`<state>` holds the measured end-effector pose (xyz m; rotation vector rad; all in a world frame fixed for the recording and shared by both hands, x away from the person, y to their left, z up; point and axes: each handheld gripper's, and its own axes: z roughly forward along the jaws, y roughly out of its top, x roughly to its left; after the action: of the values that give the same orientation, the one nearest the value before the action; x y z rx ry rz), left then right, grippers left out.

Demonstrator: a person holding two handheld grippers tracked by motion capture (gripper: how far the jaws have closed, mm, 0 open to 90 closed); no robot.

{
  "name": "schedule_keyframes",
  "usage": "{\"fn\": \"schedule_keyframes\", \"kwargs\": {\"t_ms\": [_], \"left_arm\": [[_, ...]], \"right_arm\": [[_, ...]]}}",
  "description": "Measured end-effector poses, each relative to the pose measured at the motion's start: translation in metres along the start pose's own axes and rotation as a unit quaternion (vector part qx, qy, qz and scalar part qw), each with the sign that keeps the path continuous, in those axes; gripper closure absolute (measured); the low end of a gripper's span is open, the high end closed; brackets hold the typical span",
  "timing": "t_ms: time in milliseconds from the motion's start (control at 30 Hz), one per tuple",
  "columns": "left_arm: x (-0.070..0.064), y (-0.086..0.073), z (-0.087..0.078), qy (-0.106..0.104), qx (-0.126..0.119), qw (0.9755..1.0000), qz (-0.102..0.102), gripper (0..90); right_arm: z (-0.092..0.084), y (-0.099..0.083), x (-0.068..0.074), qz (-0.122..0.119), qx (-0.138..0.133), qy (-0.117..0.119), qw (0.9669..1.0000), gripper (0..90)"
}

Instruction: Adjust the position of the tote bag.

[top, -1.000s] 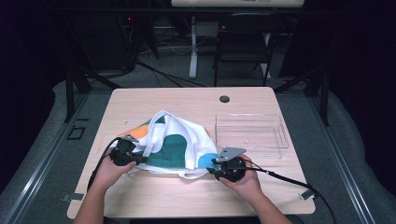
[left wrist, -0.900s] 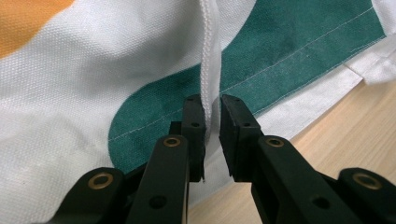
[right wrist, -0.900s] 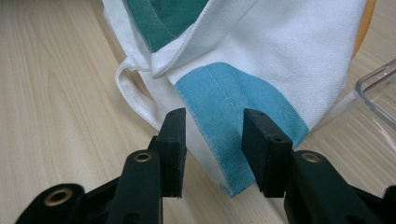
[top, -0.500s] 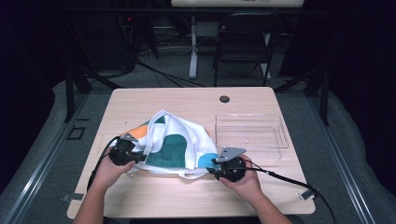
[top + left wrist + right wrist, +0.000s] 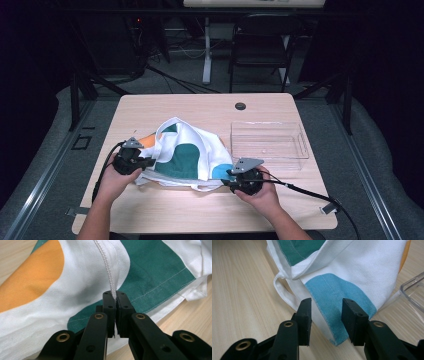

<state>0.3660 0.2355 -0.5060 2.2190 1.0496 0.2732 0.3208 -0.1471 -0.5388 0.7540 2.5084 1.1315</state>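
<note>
Tote bag (image 5: 185, 159) lies crumpled at frame centre. Left gripper (image 5: 112, 298) has just clamped its seam; right gripper (image 5: 325, 306) straddles the blue corner, half-open. Spreading remains.

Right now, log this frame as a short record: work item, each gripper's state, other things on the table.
work item: cloth bag, white with green, orange and blue patches, lying crumpled on the table
left gripper: just closed, shut on a white seam of the bag
right gripper: jaws apart, straddling the bag's blue corner, pads not pressing
other: clear plastic bin, right of the bag
</note>
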Motion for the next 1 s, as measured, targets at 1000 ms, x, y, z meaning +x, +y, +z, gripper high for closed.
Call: {"fn": "schedule_keyframes", "kwargs": {"t_ms": [1000], "left_arm": [[0.009,0.027,-0.025,0.001,-0.073,0.9973,0.003,87.4]], "right_arm": [[-0.02,0.033,0.015,0.017,-0.024,-0.01,0.9995,56.8]]}}
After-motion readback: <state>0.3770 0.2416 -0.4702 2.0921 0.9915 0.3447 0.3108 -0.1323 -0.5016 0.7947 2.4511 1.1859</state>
